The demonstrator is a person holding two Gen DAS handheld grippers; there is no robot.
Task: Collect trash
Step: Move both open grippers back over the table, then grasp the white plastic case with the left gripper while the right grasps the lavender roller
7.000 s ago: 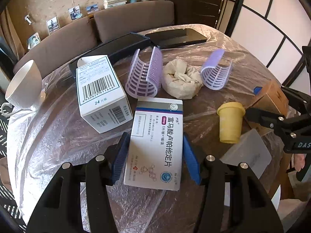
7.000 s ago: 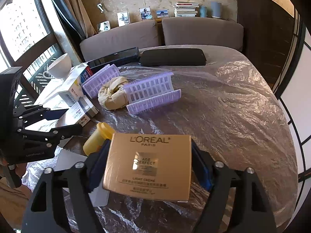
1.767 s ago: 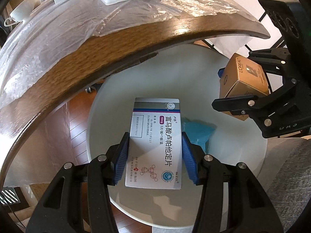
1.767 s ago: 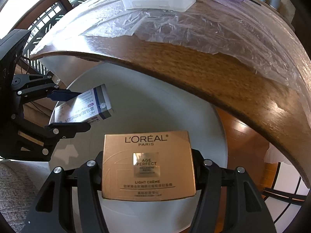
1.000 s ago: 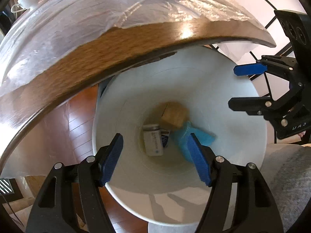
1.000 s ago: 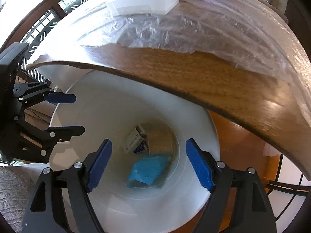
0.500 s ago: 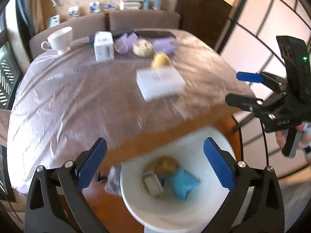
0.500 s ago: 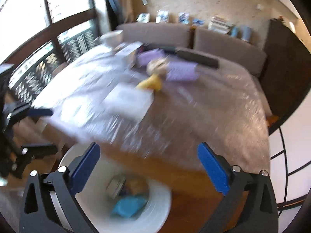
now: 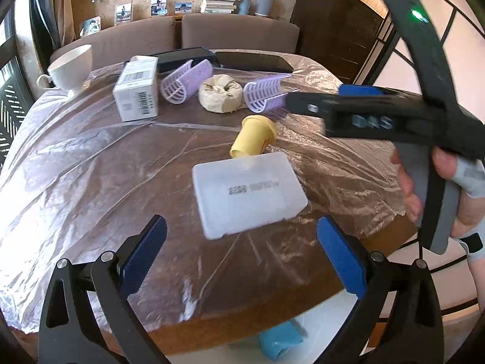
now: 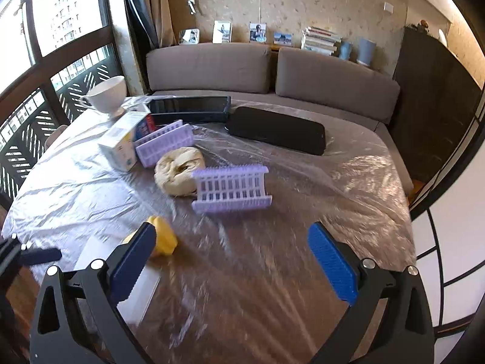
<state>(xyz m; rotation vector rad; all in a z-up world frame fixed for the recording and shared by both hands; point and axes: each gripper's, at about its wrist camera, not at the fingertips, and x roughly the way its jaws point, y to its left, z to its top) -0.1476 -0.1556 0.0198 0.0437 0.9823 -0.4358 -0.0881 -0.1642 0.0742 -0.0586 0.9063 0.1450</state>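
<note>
Brown sofa (image 10: pixel 272 72) against beige patterned wall (image 10: pixel 303 3), sunlit window (image 10: pixel 51 24) at left.

purple racks (image 9: pixel 185 81): 2 | white cartons (image 9: pixel 138 91): 1 | yellow cups (image 9: pixel 253 135): 1

The white round bin (image 9: pixel 330 327) is mostly hidden below the tabletop's near edge, a crumpled blue scrap (image 9: pixel 280 341) partly seen inside. Print on the flat translucent plastic case (image 9: pixel 248 191) is blurred beyond reading.
</note>
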